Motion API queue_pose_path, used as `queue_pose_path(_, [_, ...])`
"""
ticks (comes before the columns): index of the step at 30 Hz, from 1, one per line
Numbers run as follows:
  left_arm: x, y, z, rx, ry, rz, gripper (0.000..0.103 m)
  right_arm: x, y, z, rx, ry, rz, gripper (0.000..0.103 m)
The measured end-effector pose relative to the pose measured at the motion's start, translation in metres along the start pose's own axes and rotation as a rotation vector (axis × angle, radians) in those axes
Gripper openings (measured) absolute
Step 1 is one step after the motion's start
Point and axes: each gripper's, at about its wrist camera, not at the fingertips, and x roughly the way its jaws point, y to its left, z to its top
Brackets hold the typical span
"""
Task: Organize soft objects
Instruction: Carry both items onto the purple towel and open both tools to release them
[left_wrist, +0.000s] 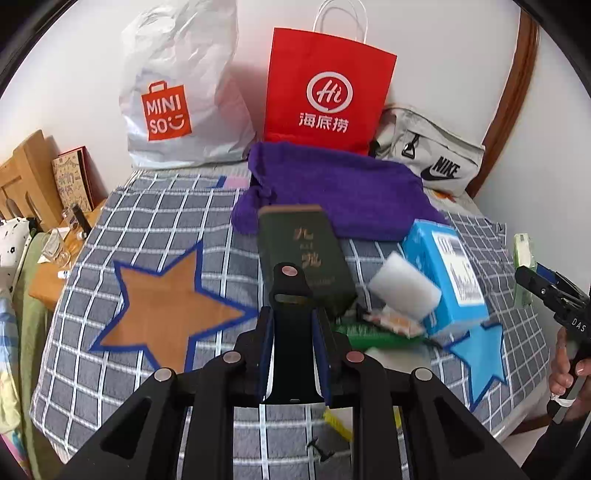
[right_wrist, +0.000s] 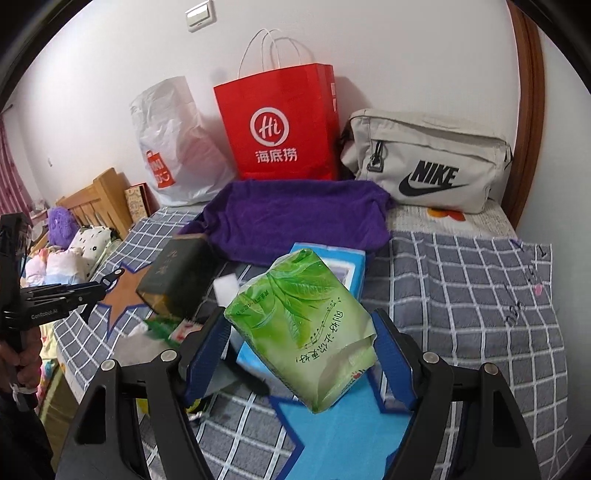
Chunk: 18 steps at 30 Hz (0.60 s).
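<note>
Left gripper (left_wrist: 291, 332): blue pads pinching a flat black clip-like object (left_wrist: 290, 317), lifted above the grey checked bedspread (left_wrist: 155, 218). Right gripper (right_wrist: 299, 354): jaws clamped wide on a green leaf-print soft tissue pack (right_wrist: 295, 317), off the bed, over the light blue box (right_wrist: 332, 262). Purple towel (right_wrist: 295, 218) lies behind.

- We find the left gripper (left_wrist: 291, 295) pitched downward, its blue-padded jaws nearly closed on a flat black clip-like piece.
- We find the right gripper (right_wrist: 301, 332) pitched downward, jaws wide, pads pressing both sides of a green tissue pack (right_wrist: 303, 325).
- A hand (left_wrist: 567, 369) grips the right handle; another hand (right_wrist: 22, 354) grips the left.
</note>
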Motion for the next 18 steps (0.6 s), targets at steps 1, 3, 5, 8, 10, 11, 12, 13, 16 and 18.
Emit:
queue_pose_path(1, [0.001, -0.001, 0.004, 0.000, -0.003, 0.000, 0.020, 0.003, -0.001, 0.005, 0.002, 0.000, -0.002, 0.076])
queue_pose_path(3, [0.003, -0.002, 0.014, 0.002, -0.012, 0.000, 0.020, 0.010, -0.003, 0.014, 0.002, -0.003, -0.006, 0.076])
queue_pose_path(5, [0.005, -0.003, 0.025, 0.007, -0.021, 0.003, 0.020, 0.016, -0.004, 0.023, -0.008, -0.007, -0.019, 0.075])
queue_pose_path(8, [0.012, -0.004, 0.040, 0.006, -0.027, 0.005, 0.020, 0.026, -0.006, 0.035, -0.018, -0.006, -0.027, 0.075])
queue_pose_path(10, [0.020, -0.005, 0.047, 0.003, -0.024, 0.007, 0.020, 0.033, -0.008, 0.044, -0.018, -0.001, -0.028, 0.075])
queue_pose_path(11, [0.023, -0.004, 0.050, 0.001, -0.022, 0.004, 0.020, 0.036, -0.009, 0.047, -0.018, 0.001, -0.029, 0.075])
queue_pose_path(12, [0.027, -0.004, 0.054, -0.001, -0.021, 0.000, 0.020, 0.040, -0.011, 0.052, -0.018, 0.002, -0.029, 0.075])
queue_pose_path(13, [0.031, -0.004, 0.057, -0.005, -0.020, -0.002, 0.020, 0.044, -0.012, 0.056, -0.018, 0.003, -0.029, 0.075])
queue_pose_path(16, [0.041, -0.003, 0.068, -0.014, -0.019, -0.001, 0.020, 0.056, -0.016, 0.066, -0.012, 0.009, -0.021, 0.075])
queue_pose_path(18, [0.045, -0.002, 0.075, -0.017, -0.018, 0.001, 0.020, 0.065, -0.019, 0.073, -0.011, 0.012, -0.022, 0.075])
